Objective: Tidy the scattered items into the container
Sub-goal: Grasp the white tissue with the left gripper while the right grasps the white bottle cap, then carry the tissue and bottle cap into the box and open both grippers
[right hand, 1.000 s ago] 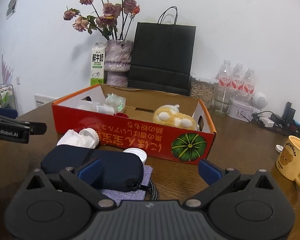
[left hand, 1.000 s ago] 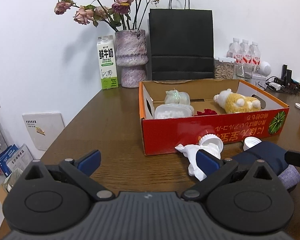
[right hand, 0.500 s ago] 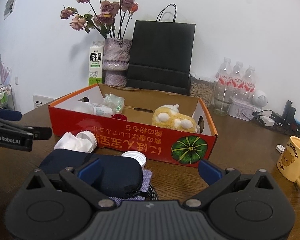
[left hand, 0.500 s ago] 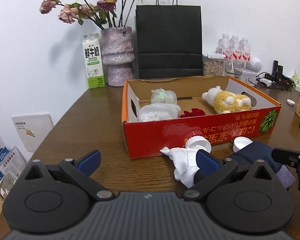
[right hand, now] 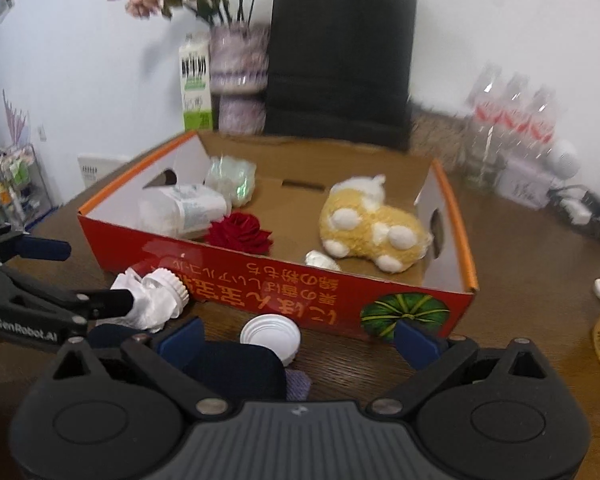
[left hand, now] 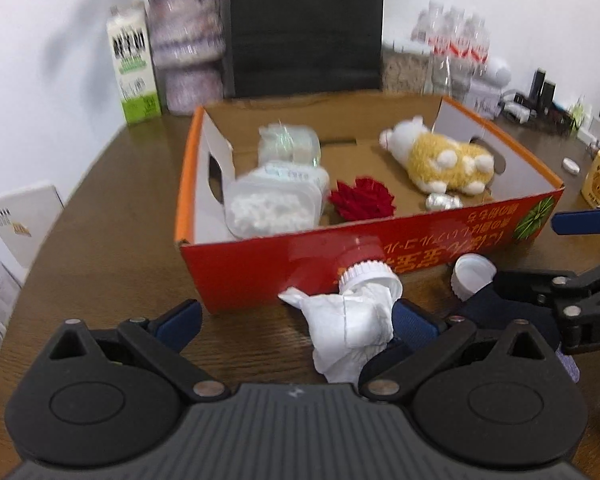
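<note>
Brown wooden surface (left hand: 112, 248): both views sit higher, closer than half second back.
Red-orange cardboard box (right hand: 284, 280): interior now visible, holding yellow plush toy (right hand: 372, 228), red fabric rose (right hand: 240, 232), clear plastic tubs.
Navy soft pouch (right hand: 236, 364), crumpled white tissue wad (left hand: 352, 324), white ribbed cap (right hand: 270, 336): outside box, against front wall; likely next picks.
Left claw (left hand: 296, 320), right claw (right hand: 298, 340): both spread apart, empty.
</note>
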Demonstrator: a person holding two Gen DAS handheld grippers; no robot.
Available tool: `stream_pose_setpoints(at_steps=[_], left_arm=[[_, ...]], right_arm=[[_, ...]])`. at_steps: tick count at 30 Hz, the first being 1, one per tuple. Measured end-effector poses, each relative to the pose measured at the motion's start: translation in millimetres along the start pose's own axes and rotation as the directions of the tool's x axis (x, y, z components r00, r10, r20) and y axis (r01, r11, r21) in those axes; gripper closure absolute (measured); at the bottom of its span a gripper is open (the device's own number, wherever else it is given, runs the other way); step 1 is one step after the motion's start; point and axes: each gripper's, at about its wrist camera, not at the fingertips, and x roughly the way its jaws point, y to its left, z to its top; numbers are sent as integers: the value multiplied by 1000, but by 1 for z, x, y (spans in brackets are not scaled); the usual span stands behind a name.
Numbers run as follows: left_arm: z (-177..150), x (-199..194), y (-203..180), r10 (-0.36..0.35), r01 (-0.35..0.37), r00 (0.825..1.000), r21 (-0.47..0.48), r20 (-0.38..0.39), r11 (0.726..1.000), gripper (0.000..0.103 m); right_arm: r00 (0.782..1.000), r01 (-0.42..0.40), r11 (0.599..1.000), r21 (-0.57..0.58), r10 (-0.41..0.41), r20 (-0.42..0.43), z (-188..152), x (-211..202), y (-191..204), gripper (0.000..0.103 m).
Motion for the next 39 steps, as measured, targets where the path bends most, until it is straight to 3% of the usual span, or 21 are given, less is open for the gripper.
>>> stream_pose_setpoints(at_steps=[5, 9, 17, 21, 23, 24, 25, 27, 33, 39], left_arm=[[8, 18, 6, -54, 48, 993, -60, -102, 997, 0], [11, 31, 11, -64, 45, 981, -103, -183, 994, 1], [16, 36, 10, -47, 31, 975, -81, -216, 996, 10], [17, 35, 7, -49, 35, 976, -70, -210, 997, 21], [17, 32, 6, -67, 55, 977, -64, -202, 996, 36], [17, 30, 6, -81, 69, 977, -67, -199, 995, 51], [18, 29, 8, -106, 91, 974, -82, -201, 992, 67], [18, 27, 9, -150, 130, 966, -107, -212, 986, 74], [15, 23, 7, -166, 147, 965, -104, -203, 984, 83], [12, 14, 6, -164, 150, 968, -88, -188, 985, 85]], right_arm=[[992, -2, 998, 67, 10, -124, 14, 25, -3, 14], [981, 23, 996, 88, -6, -192, 19, 40, -2, 20], [966, 47, 991, 121, -15, -257, 22, 55, -1, 31], [965, 44, 991, 124, -10, -262, 21, 56, 2, 40], [966, 20, 993, 119, 11, -257, 22, 54, 5, 51], [966, 10, 993, 120, 22, -257, 23, 53, 5, 63], [966, 6, 992, 123, 26, -257, 23, 51, 5, 64], [967, 0, 992, 123, 31, -252, 24, 49, 6, 64], [972, 3, 990, 143, 31, -232, 23, 41, 1, 64], [977, -10, 988, 155, 42, -208, 22, 30, -3, 64]])
